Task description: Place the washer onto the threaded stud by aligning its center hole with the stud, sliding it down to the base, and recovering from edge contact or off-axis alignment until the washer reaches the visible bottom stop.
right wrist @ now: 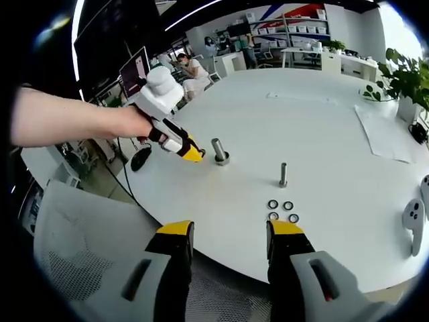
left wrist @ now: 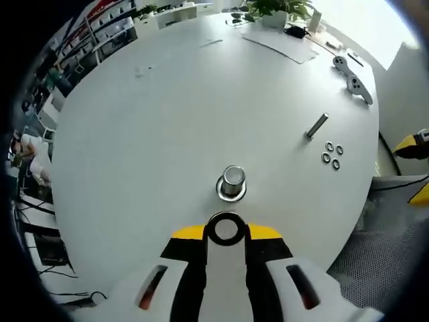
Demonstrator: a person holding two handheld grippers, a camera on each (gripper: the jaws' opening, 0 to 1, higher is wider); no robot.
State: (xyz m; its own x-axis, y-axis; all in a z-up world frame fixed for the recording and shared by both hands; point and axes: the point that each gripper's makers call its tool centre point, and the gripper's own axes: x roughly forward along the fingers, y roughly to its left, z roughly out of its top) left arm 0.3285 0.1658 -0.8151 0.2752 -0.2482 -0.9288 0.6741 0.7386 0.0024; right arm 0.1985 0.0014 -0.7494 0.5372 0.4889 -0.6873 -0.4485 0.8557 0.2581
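In the left gripper view, the left gripper [left wrist: 225, 231] is clamping a washer [left wrist: 225, 229] flat between its yellow-tipped jaws, its center hole facing up toward the camera, just short of the threaded stud [left wrist: 232, 181]. That stud is standing upright on the white table [left wrist: 147, 134], seen almost end-on, with a wider ring at its base; its long axis is pointing nearly straight at the lens. Beyond and to the right of the stud, a second bolt [left wrist: 316, 125] is appearing tilted in this view, and a cluster of four spare washers [left wrist: 332, 154] is lying flat just past it. Bare tabletop is surrounding the stud on all sides, and the table edge is curving close behind the jaws. In the right gripper view, the right gripper [right wrist: 228, 241] is hovering with its jaws spread apart and nothing between them, over the near table edge [right wrist: 221, 255]. The stud [right wrist: 219, 151] is standing upright with the left gripper [right wrist: 191, 154], held by a person's hand [right wrist: 127, 124], reaching its yellow tip just beside it from the left. The second bolt [right wrist: 283, 174] is standing upright to the right of the stud, well apart, and the four washers [right wrist: 281, 210] are lying between that bolt and the right gripper.
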